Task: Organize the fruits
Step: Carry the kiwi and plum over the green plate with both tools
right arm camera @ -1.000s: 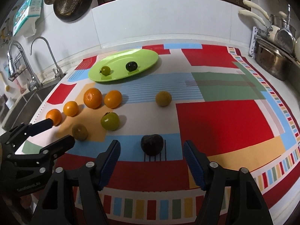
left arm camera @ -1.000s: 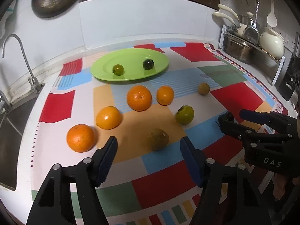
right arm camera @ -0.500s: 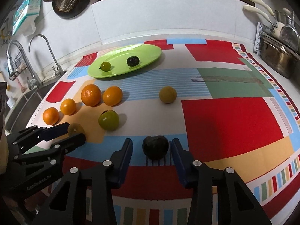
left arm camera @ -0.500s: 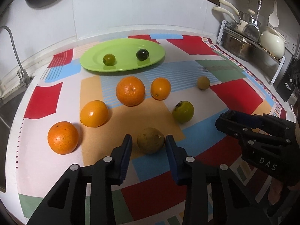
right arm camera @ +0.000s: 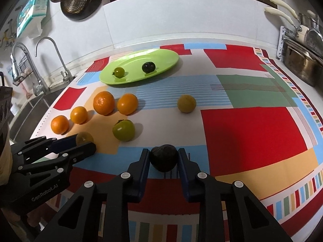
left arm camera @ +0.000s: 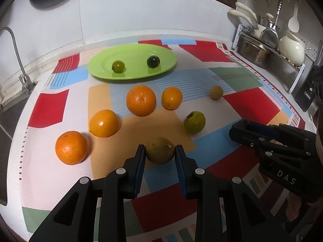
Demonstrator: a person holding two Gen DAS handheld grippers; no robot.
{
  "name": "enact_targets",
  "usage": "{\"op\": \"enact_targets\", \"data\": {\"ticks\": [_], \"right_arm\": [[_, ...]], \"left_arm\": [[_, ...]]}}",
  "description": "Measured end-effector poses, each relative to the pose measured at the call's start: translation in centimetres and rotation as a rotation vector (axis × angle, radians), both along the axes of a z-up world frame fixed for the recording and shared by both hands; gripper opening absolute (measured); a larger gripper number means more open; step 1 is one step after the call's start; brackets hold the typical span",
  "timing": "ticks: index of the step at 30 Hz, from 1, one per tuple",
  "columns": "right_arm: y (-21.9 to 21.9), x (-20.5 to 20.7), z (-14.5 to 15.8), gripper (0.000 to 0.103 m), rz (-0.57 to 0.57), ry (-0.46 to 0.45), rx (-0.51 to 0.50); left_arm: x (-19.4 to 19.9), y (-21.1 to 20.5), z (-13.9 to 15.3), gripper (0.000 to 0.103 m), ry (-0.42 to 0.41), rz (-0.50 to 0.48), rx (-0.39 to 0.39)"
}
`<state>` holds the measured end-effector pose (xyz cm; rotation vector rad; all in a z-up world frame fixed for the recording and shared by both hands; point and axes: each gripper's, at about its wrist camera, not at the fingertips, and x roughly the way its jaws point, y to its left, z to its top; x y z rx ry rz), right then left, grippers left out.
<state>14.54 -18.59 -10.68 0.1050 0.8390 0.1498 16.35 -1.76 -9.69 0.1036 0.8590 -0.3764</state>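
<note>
In the left wrist view my left gripper [left arm camera: 159, 147] has its jaws closing on a round brown fruit [left arm camera: 159, 152] that rests on the patchwork cloth; both blue pads touch its sides. In the right wrist view my right gripper [right arm camera: 164, 151] has its jaws closing on a dark, almost black fruit [right arm camera: 164, 159], with a pad against each side. A green plate [left arm camera: 131, 75] at the back holds a small green fruit [left arm camera: 118, 66] and a dark one [left arm camera: 153, 61]. Several oranges [left arm camera: 141, 100], a green persimmon [left arm camera: 194, 121] and a small yellowish fruit [left arm camera: 216, 92] lie loose between.
A sink with taps [right arm camera: 54, 52] borders the counter on the left. A rack with pots and a kettle [left arm camera: 290, 47] stands at the right. The white backsplash wall [left arm camera: 141, 14] closes off the back. My two grippers sit side by side near the front edge.
Both grippers went from wide open to closed around their fruits, the left on the brown one and the right on the dark one. Neither fruit has left the cloth.
</note>
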Motion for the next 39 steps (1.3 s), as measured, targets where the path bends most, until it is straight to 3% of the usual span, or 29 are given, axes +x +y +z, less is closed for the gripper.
{"op": "enact_targets", "data": {"ticks": [24,39], "right_arm": [[2.2,0.3,5.6,0.029,0.096,-0.098,0.047],[3.6,3.6,7.6,0.029,0.167,-0.126,0.08]], "left_arm": [[-0.8,1.6,5.9,0.03,-0.104,0.031,-0.016],[2.1,2.5,7.9,0.03,-0.144,0.04,-0.013]]}}
